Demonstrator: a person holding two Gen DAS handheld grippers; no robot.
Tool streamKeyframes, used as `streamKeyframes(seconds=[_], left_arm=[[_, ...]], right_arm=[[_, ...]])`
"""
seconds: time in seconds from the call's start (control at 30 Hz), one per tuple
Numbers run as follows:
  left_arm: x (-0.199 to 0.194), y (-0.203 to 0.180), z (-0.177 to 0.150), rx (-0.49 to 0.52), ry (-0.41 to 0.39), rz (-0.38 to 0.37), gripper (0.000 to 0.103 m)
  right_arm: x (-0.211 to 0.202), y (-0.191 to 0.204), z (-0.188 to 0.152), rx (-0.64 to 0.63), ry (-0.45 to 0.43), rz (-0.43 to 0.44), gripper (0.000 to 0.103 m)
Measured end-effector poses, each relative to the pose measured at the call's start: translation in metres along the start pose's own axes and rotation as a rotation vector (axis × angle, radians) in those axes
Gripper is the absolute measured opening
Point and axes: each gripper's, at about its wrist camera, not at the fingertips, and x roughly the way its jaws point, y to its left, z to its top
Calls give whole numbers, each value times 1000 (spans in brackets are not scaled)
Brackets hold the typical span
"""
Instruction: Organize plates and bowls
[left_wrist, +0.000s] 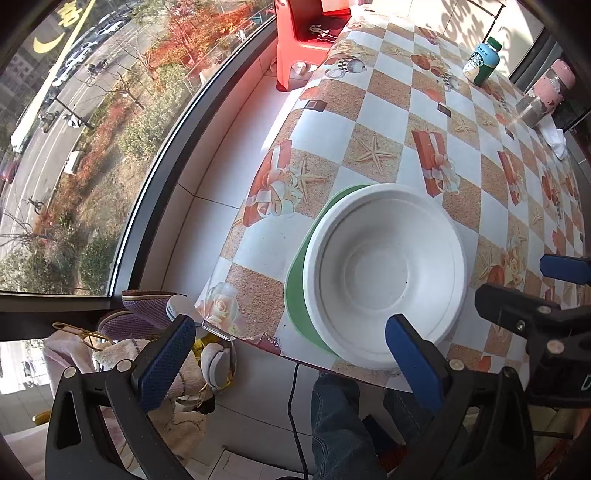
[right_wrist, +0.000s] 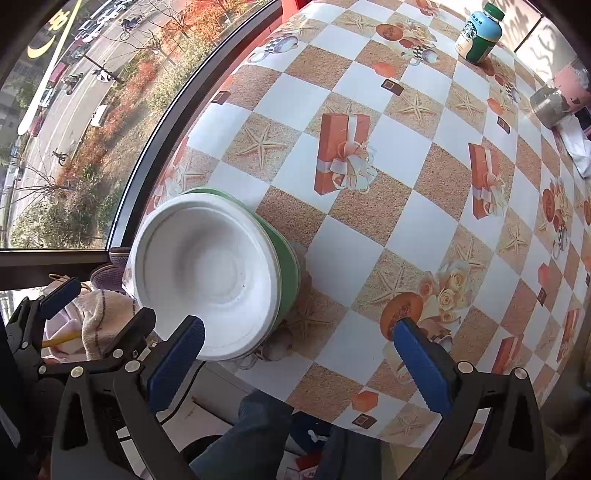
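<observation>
- We found the white moulded-pulp bowl (left_wrist: 384, 273) sitting on a green plate (left_wrist: 299, 288), stacked at the near corner of the table with the checked starfish-print cloth (left_wrist: 369, 110), close to the window (left_wrist: 74, 129).
- Our left gripper (left_wrist: 295, 362) hung above that corner with its blue-padded jaws spread wide and holding nothing; one pad overlapped the bowl's near rim in the view, without pressing it.
- Our right gripper (right_wrist: 299, 358) was likewise wide open and empty, just beside the bowl.
- A green-capped coffee bottle (right_wrist: 480, 33) stood far across the table, well apart from the stack.
- A person's jeans-clad legs (left_wrist: 336, 424) showed below the table edge.
</observation>
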Motion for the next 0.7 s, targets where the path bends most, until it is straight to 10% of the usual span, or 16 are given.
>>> streamKeyframes(seconds=[0.7], left_arm=[[-12, -3, -1, 86, -5, -3, 103]], right_arm=[[-8, 21, 9, -28, -20, -32, 103]])
